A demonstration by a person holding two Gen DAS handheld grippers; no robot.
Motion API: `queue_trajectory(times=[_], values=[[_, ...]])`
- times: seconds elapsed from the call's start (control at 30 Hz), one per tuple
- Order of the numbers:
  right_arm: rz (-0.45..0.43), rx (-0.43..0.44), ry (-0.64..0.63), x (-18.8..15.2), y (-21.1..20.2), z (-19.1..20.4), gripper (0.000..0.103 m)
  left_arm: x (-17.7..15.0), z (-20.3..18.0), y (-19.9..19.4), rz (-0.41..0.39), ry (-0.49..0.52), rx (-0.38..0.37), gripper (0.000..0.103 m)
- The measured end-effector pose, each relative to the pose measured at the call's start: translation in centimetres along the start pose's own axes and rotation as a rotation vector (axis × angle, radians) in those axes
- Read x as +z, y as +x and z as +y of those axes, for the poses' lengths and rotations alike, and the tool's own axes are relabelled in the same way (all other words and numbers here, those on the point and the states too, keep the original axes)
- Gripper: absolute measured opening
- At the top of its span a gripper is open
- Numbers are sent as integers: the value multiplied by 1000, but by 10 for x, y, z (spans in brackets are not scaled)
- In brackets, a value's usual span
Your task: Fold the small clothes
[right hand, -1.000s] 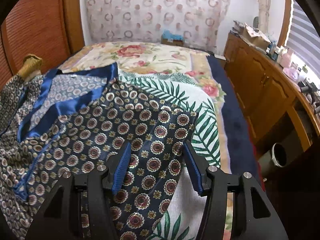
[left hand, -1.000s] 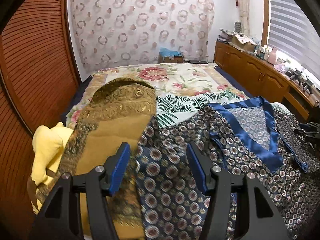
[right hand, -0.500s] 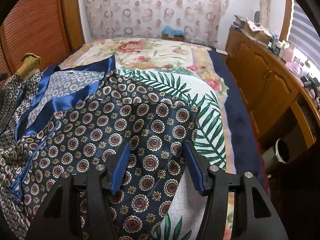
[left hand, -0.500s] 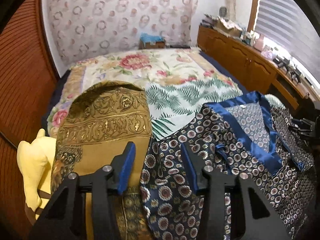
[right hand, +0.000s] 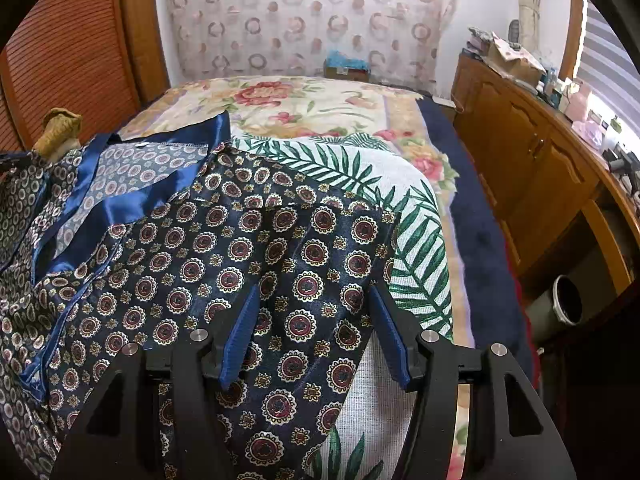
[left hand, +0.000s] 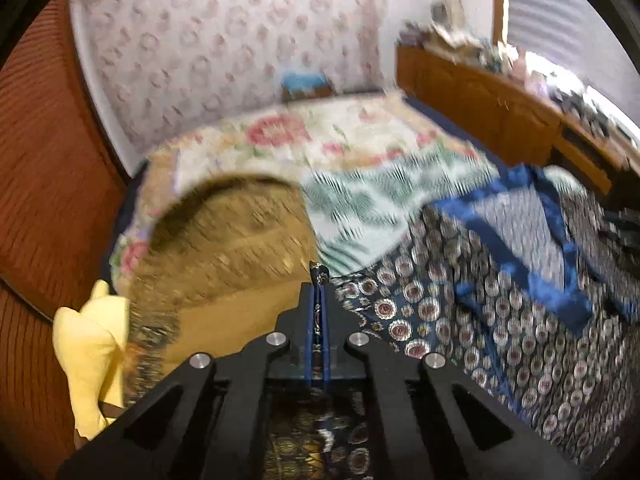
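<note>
The patterned shirt lies spread across the near edge of the bed, over a leaf-print cloth. The left gripper is clamped tight on a fold of the shirt's fabric beside a gold cloth. The right gripper hovers over the shirt's sleeve, jaws wide apart, pads not pressing the fabric.

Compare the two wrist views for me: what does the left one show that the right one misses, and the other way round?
Only the left wrist view: the left gripper shut on an edge of the patterned shirt, a gold cloth and a yellow cloth.
Only the right wrist view: the right gripper open over the shirt's side, and a bin on the floor.
Both: the shirt, its blue collar, the palm-leaf sheet.
</note>
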State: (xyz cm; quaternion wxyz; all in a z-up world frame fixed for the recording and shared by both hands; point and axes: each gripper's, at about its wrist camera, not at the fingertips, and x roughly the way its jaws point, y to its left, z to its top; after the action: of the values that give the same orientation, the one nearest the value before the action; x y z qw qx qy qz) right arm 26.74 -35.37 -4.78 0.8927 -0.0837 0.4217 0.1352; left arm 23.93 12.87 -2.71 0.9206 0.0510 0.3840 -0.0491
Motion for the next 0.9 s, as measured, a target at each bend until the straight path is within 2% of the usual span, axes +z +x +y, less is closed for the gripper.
queue_trajectory(times=[0.07,0.1,0.27,0.5,0.83,0.9], values=[[0,0,0,0,0,0,58,1,10,-13,-76,-59,30,0],[0,0,0,0,0,0,58,1,16,-14,-80,-80,33,0],[0,0,2,1,0,-2,58,-7,30,-6,-66,-125,16,0],[-11,-7,41,5,1,-15,58,-9,29,-7,-74,-129,-1,0],[38,-4,80,24,13,-34,58,-12,28,-8,-73,-126,-7,0],[49,-6,76,25,17,-32,58,-13,25,-11,-81,-123,-32,0]])
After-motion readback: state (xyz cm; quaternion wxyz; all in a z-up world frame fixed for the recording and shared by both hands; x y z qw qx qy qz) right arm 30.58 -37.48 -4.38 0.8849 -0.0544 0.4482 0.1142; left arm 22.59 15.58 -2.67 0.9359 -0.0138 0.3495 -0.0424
